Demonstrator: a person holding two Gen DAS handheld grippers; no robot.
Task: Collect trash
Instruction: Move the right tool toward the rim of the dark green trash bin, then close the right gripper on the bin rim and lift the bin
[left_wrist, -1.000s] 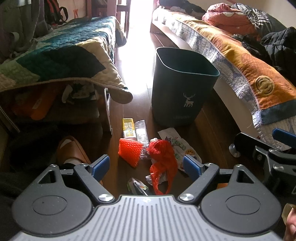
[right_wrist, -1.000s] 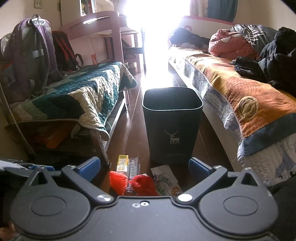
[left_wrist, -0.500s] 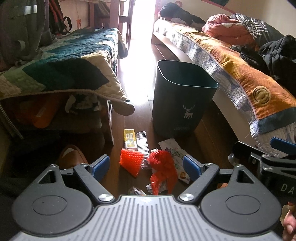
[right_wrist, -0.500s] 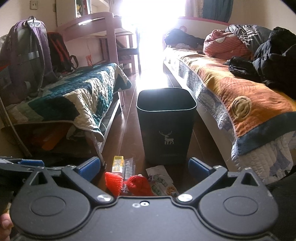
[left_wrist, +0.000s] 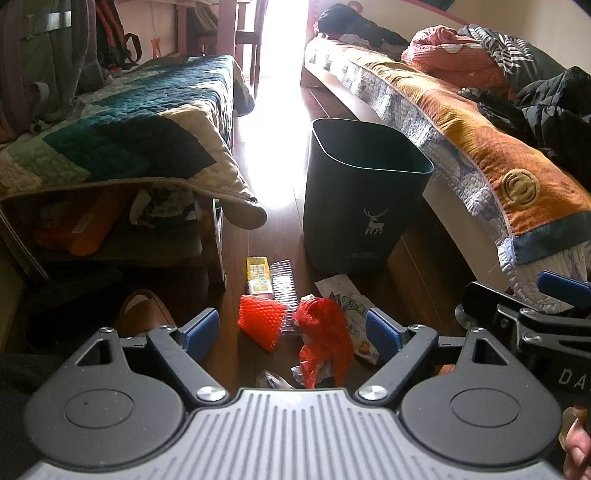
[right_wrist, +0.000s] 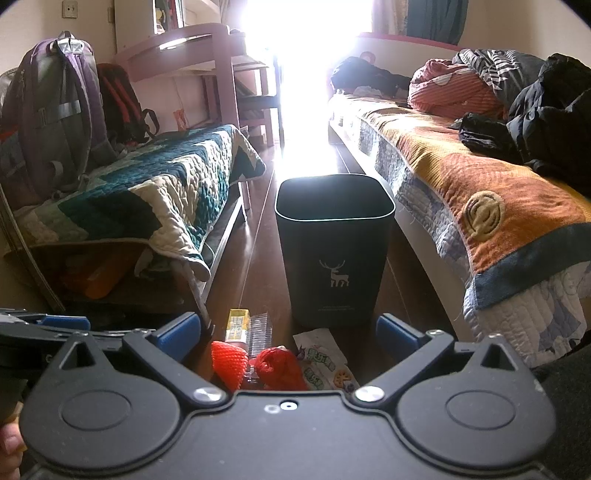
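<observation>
Between both beds, lower centre of left wrist view: orange net (left_wrist: 261, 322), red bag (left_wrist: 325, 332), printed wrapper (left_wrist: 354, 314) lie on floor w/ bin (left_wrist: 365, 195) just behind. Left tongs (left_wrist: 291, 330) and right tongs (right_wrist: 290, 332) gape wide, empty; view has crept back slightly vs. a sec ago, nothing collected yet.

One dark bin (left_wrist: 364, 206), two red trash pieces (left_wrist: 262, 320), one yellow packet (left_wrist: 257, 275), one clear tray (left_wrist: 283, 286), one printed wrapper (left_wrist: 349, 314), two beds (left_wrist: 122, 125)

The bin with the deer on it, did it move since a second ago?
No. The bin sits in the same spot beside the orange bed cover, with the yellow box in front. Only the cameras shifted slightly.
</observation>
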